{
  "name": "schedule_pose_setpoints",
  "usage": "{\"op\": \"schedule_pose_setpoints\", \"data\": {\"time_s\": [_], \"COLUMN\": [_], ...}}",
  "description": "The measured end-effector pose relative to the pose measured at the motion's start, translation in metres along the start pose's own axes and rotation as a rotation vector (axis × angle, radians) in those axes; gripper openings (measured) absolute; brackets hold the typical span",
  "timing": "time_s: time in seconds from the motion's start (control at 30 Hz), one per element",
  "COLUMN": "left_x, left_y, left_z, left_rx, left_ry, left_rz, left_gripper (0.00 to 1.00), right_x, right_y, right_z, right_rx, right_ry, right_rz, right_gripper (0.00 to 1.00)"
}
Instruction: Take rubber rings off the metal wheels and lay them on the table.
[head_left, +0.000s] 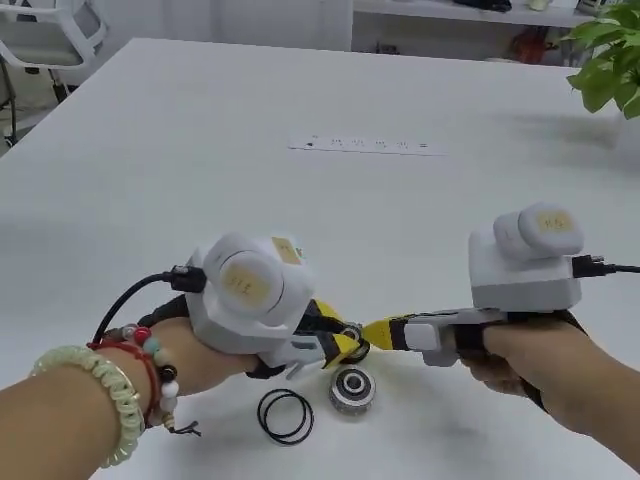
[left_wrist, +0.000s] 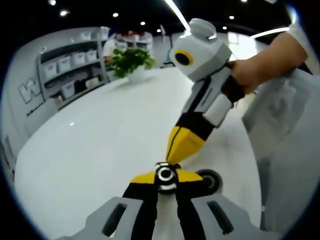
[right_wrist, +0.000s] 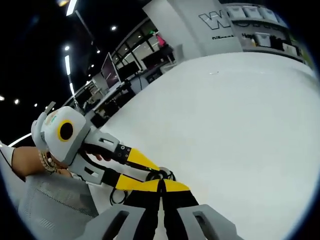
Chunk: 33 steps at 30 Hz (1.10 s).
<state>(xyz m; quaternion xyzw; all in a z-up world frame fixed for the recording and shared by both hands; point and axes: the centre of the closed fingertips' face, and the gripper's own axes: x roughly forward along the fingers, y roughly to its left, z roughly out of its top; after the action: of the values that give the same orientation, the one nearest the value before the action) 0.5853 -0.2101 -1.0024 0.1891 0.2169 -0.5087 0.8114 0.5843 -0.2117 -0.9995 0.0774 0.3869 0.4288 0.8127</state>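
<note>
Left gripper (head_left: 349, 342) clamped metal wheel (left_wrist: 166, 176) at near side of white table (head_left: 200, 150). Right gripper (head_left: 371, 335) jaws pressed together, tips against that wheel's rim; hold on ring unclear. Second wheel (head_left: 352, 388) and two loose rubber rings (head_left: 285, 414) lay nearer. Potted plant (head_left: 608, 60) stood far right.

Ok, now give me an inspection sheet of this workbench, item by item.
Surface: white table.
Job's things: one metal wheel held in the left claw; a second wheel and two rubber rings lie on the table.
Clutter: nothing seen.
Grippers: left claw shut on the wheel; right claw shut at that wheel's rim.
Cables: left cable and right cable, both black.
Surroundings: strip set in the tabletop, plant, chair, shelves.
</note>
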Motion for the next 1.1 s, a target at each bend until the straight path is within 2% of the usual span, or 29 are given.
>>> {"op": "schedule_pose_setpoints", "data": {"time_s": [0.5, 0.57, 0.83, 0.9, 0.97, 1.0, 1.03, 1.07, 1.1], "left_x": [0.0, 0.0, 0.0, 0.0, 0.0, 0.0, 0.0, 0.0, 0.0], "left_y": [0.0, 0.0, 0.0, 0.0, 0.0, 0.0, 0.001, 0.001, 0.001], "left_z": [0.0, 0.0, 0.0, 0.0, 0.0, 0.0, 0.0, 0.0, 0.0], "left_rx": [-0.002, -0.004, -0.003, -0.004, -0.003, -0.005, -0.005, -0.005, -0.006], "left_ry": [-0.006, -0.008, -0.01, -0.011, -0.015, -0.018, -0.019, -0.02, -0.02], "left_rz": [-0.002, -0.005, -0.006, -0.006, -0.004, -0.004, -0.004, -0.004, -0.003], "left_gripper": [0.14, 0.14, 0.14, 0.14, 0.14, 0.14, 0.14, 0.14, 0.14], "right_x": [0.001, 0.002, 0.002, 0.003, 0.004, 0.004, 0.003, 0.002, 0.002], "right_y": [0.002, 0.004, 0.008, 0.013, 0.009, 0.018, 0.022, 0.015, 0.012], "right_z": [0.001, 0.002, 0.005, 0.006, 0.006, 0.016, 0.019, 0.016, 0.015], "right_rx": [-0.02, -0.061, -0.062, -0.059, -0.104, -0.075, -0.032, -0.041, -0.067], "right_ry": [0.007, 0.01, -0.001, -0.007, -0.002, -0.065, -0.073, -0.044, -0.047], "right_rz": [0.005, 0.002, 0.019, 0.046, 0.018, 0.061, 0.082, 0.056, 0.039], "right_gripper": [0.0, 0.0, 0.0, 0.0, 0.0, 0.0, 0.0, 0.0, 0.0]}}
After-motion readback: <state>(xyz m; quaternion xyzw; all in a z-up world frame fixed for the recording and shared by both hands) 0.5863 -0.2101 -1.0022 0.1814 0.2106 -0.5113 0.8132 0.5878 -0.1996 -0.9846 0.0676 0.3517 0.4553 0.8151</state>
